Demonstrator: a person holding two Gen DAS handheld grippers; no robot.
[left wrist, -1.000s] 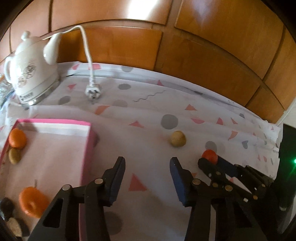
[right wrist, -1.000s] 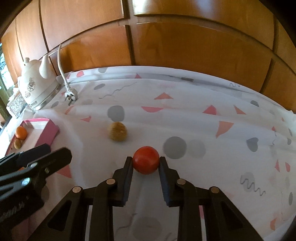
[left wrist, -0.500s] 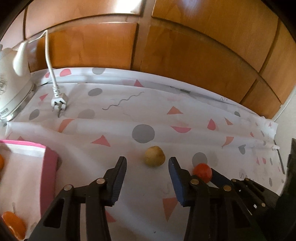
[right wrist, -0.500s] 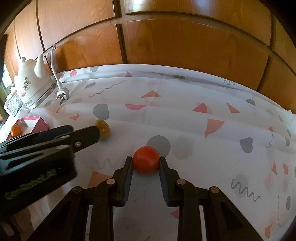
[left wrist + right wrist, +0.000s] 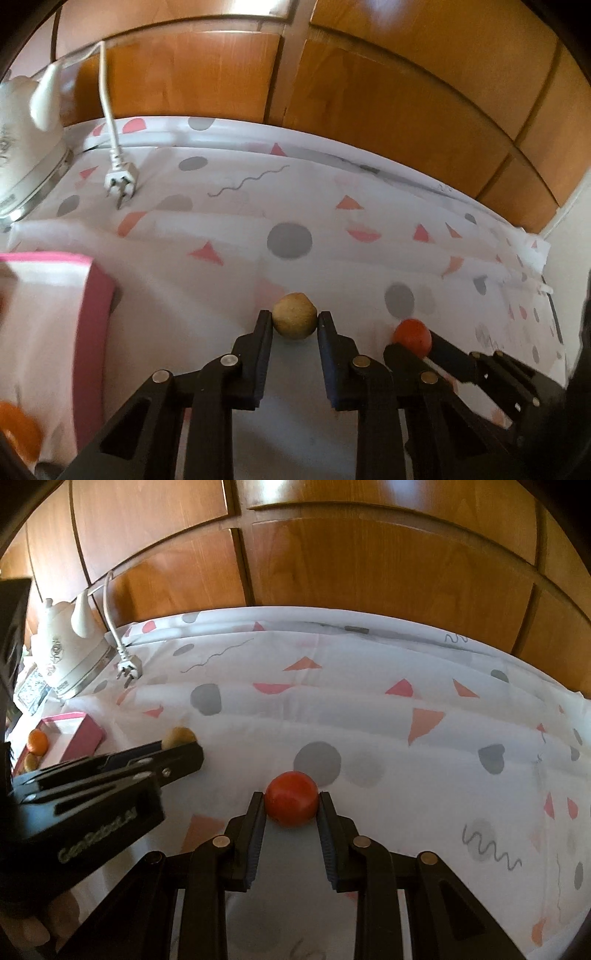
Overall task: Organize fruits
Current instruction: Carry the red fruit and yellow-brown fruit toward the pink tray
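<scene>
My left gripper (image 5: 294, 325) has just been closing and now pinches the small tan fruit (image 5: 294, 320) at its fingertips. My right gripper (image 5: 291, 805) squeezes the red tomato (image 5: 292, 798) across its middle. Both feel light, round and easily squashed, so I hold gently.

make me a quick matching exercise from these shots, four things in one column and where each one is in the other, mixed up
Things:
1. red fruit
2. tan fruit
3. white plug
4. orange fruit

Places:
a. lying loose on the patterned cloth beside the white kettle
b. between the left gripper fingers
c. inside the pink box
d. between the right gripper fingers

Pairs: 1-d, 2-b, 3-a, 4-c
</scene>
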